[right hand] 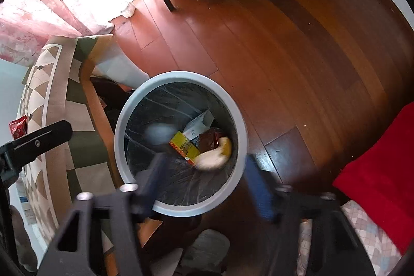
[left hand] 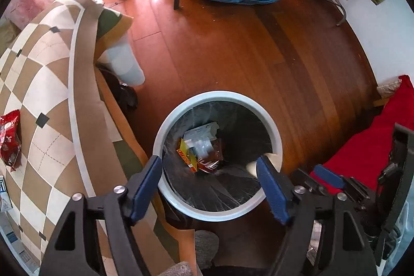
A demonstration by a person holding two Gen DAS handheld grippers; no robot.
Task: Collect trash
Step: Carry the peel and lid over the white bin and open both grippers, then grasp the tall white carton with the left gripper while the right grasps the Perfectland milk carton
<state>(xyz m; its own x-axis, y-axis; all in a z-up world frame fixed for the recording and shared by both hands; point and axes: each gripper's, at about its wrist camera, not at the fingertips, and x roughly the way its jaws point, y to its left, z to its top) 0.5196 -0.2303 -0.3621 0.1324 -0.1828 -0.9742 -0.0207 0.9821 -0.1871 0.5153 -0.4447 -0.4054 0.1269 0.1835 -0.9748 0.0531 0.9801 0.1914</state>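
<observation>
Left-wrist view: both my grippers, left (left hand: 209, 183) and right (right hand: 204, 188), hung empty and spread over the bin (left hand: 271, 126), red wrapper (left hand: 10, 139) lying far left on the table (left hand: 51, 95), nearer my left.
</observation>
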